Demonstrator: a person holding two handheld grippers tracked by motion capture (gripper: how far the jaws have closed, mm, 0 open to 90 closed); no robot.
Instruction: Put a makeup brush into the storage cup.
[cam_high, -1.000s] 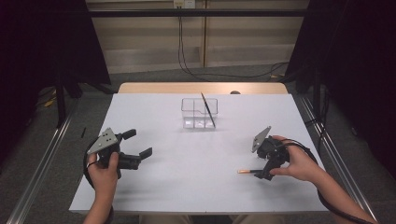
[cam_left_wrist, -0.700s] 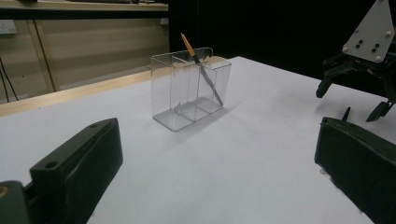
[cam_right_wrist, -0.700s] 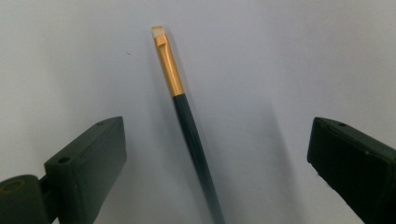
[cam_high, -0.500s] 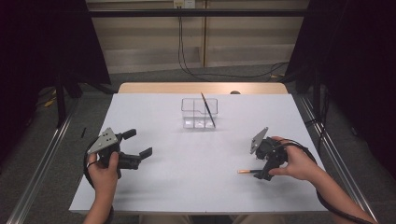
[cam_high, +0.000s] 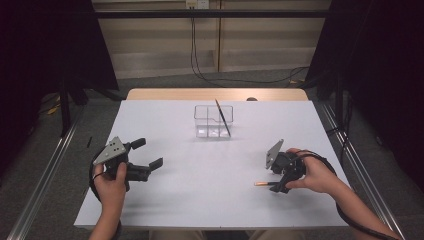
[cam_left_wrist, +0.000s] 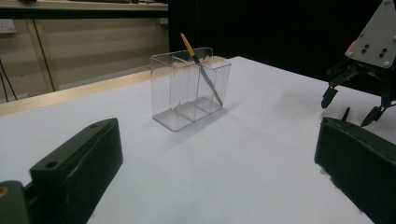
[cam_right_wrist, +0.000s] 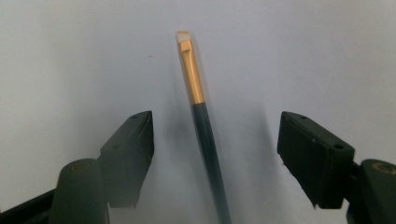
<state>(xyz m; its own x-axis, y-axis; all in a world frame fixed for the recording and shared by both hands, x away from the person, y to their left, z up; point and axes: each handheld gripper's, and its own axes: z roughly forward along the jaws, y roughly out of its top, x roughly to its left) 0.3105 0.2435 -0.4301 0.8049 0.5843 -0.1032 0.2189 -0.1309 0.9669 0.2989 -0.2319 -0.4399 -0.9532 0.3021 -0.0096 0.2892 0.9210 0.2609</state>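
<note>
My right tongs (cam_right_wrist: 212, 140), jaws just closing but not yet touching, straddle the brush (cam_right_wrist: 198, 116) whose handle runs off at six o'clock; my left tongs (cam_high: 147, 154) gape wide.

A clear divided holder (cam_high: 213, 121) stands at twelve o'clock on the white table (cam_high: 200, 190). A second brush (cam_high: 222, 117) leans inside it (tip upward). Cables (cam_high: 200, 60) trail across the floor beyond.

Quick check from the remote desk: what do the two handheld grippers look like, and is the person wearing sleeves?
Both are black. The left gripper has two blocky black jaws, a grey three-cornered plate with small holes on top and a black cable looping by the hand. The right gripper has the same grey plate and a black cable trailing along the forearm. The forearms show no sleeves.
</note>
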